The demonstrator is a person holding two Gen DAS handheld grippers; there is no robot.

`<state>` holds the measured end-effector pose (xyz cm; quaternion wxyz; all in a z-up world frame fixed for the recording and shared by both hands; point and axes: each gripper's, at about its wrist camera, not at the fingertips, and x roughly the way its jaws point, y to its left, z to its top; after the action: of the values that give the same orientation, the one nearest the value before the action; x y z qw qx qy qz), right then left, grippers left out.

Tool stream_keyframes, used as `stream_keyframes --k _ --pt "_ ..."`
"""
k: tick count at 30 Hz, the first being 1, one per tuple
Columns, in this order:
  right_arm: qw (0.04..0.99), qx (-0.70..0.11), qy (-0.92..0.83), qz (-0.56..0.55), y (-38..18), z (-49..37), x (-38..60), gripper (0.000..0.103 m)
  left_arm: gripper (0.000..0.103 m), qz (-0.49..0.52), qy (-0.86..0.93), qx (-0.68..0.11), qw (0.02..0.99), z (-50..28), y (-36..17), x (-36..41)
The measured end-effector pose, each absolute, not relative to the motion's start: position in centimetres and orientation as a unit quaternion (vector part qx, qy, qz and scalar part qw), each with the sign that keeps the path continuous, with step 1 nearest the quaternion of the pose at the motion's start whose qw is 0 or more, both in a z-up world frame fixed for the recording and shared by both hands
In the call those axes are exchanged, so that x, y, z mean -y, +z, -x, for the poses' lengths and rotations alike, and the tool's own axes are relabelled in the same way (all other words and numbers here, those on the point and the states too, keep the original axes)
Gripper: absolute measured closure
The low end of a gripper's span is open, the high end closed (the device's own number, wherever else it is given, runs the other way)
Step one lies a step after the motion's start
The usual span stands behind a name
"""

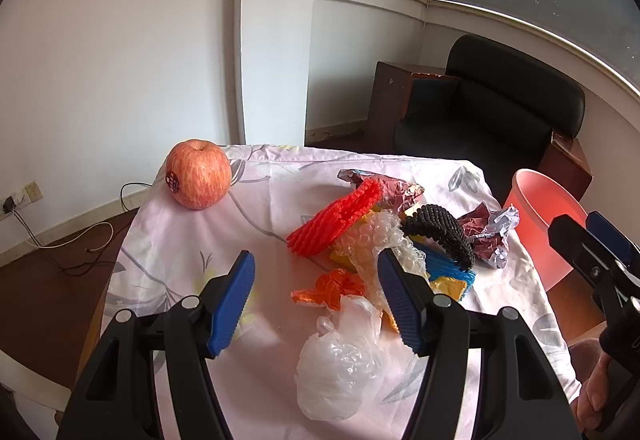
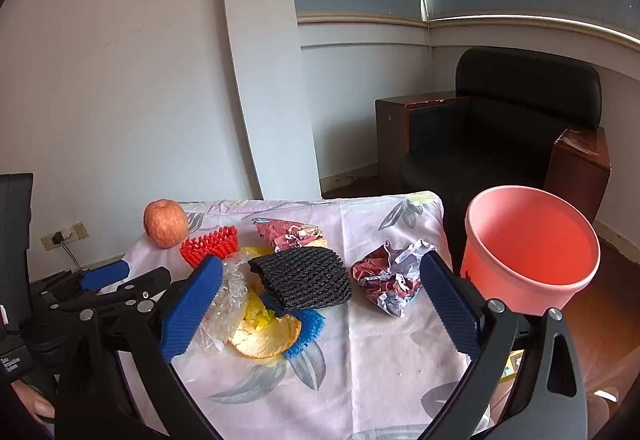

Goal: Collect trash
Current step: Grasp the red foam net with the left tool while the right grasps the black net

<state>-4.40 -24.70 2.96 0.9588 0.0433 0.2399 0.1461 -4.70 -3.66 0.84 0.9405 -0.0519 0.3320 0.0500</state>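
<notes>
A heap of trash lies on the floral tablecloth (image 1: 248,392): a red foam net (image 1: 336,218), a black foam net (image 2: 304,282), a blue foam net (image 2: 308,328), an orange peel (image 2: 266,338), clear plastic wrap (image 1: 374,236), a white plastic bag (image 1: 340,368), an orange plastic scrap (image 1: 334,286) and crumpled maroon paper (image 2: 388,278). My left gripper (image 1: 316,268) is open and empty, just before the orange scrap and white bag. My right gripper (image 2: 320,272) is open and empty, jaws either side of the black net and crumpled paper. A pink bin (image 2: 528,248) stands beside the table at right.
A red apple (image 1: 199,174) sits at the table's far left corner. A black armchair (image 2: 500,136) with wooden sides stands behind the table. A wall pillar (image 1: 272,32) rises behind. Cables and a wall socket (image 1: 24,200) lie at left on the floor.
</notes>
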Motion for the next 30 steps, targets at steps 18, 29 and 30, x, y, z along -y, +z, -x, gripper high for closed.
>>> stream_keyframes --k 18,29,30 --pt "0.957 -0.240 0.151 -0.061 2.7 4.8 25.4 0.016 0.040 0.051 0.052 -0.334 0.940 5.0 0.7 3.6" --pt "0.949 -0.261 0.164 -0.067 1.8 4.3 26.0 0.026 0.040 0.047 0.039 -0.319 0.946 5.7 0.8 2.9" --pt "0.946 -0.267 0.168 -0.070 1.6 4.0 26.1 0.027 0.040 0.047 0.036 -0.315 0.947 5.8 0.8 2.6"
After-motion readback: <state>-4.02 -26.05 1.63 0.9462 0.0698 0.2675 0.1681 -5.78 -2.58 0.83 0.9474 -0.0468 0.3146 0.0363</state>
